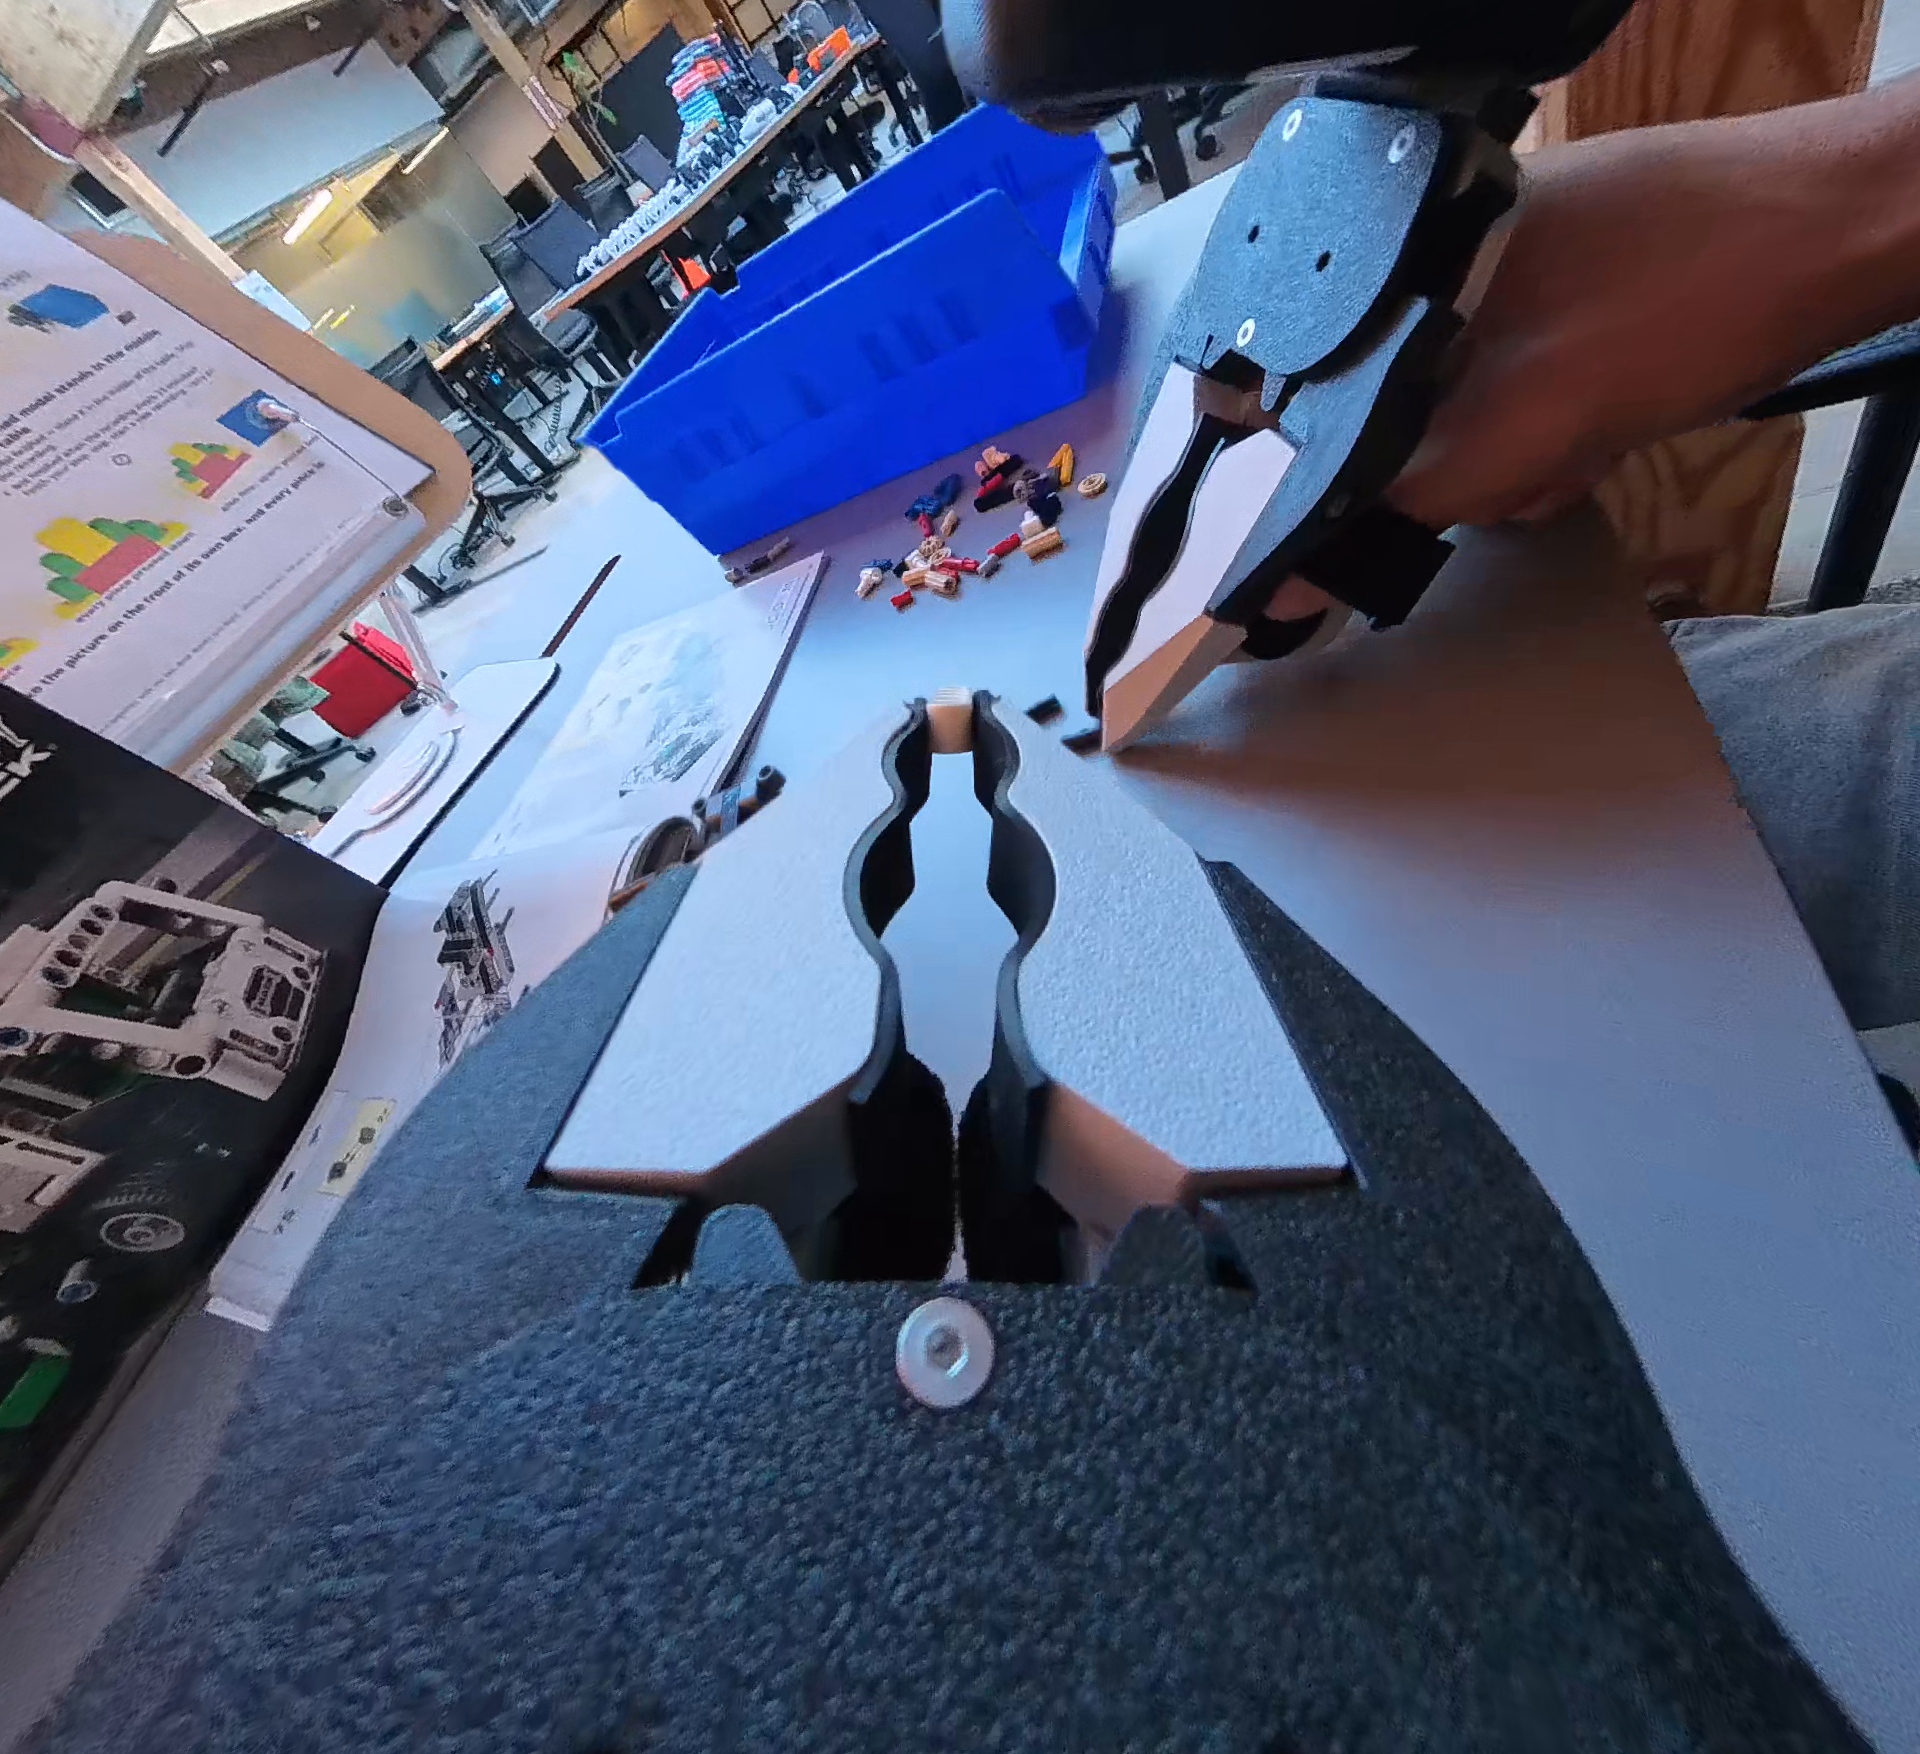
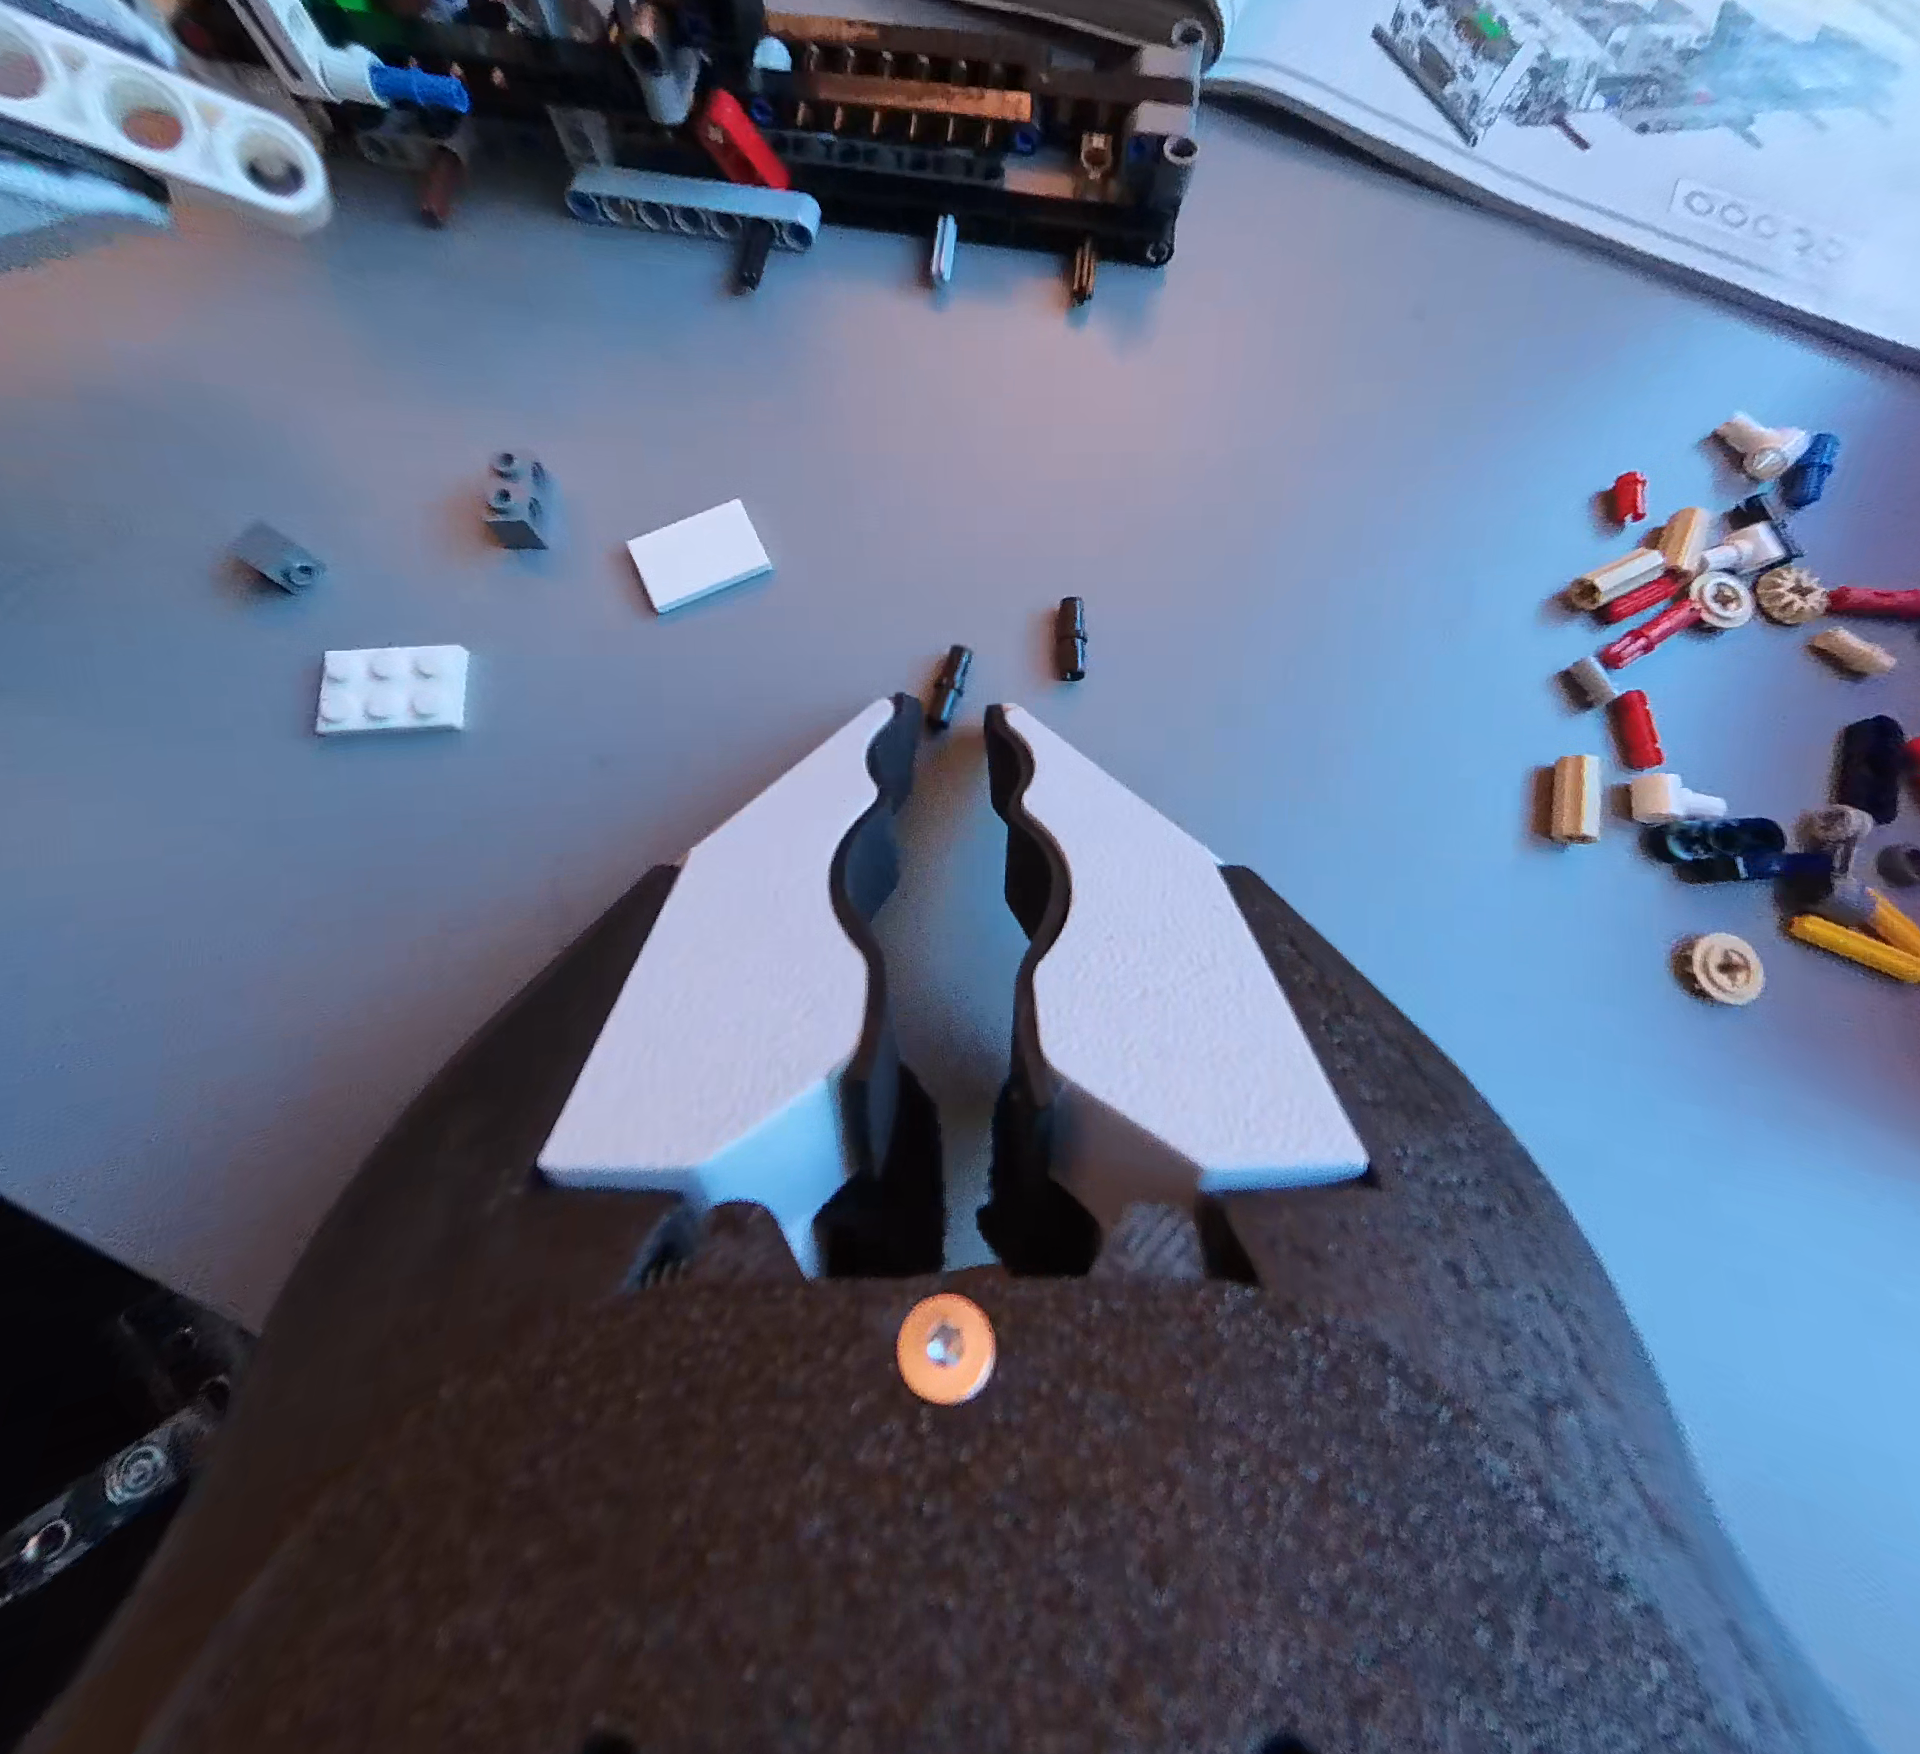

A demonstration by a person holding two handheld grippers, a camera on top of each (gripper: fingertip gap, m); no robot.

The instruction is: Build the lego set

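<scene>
My left gripper [image 1: 949, 725] is shut on a small tan Lego piece [image 1: 951, 702] held at its fingertips, low over the grey table [image 1: 1455, 873]. My right gripper [image 2: 940, 717] is narrowly open with its tips down at the table; it also shows in the left wrist view [image 1: 1101, 728]. A black pin [image 2: 950, 684] lies just ahead of its tips, and a second black pin [image 2: 1069, 635] lies a little to the right. The partly built Technic model [image 2: 883, 104] stands at the far side.
A white plate [image 2: 393, 688], a white tile [image 2: 698, 554] and two grey bricks [image 2: 517, 504] lie to the left. A pile of small parts [image 2: 1745, 665] lies to the right. An open instruction booklet [image 2: 1558, 42], a blue bin [image 1: 883, 354] and the set's box [image 1: 125, 977] are on the table. Spacing between my two grippers at the tips: around 11 cm.
</scene>
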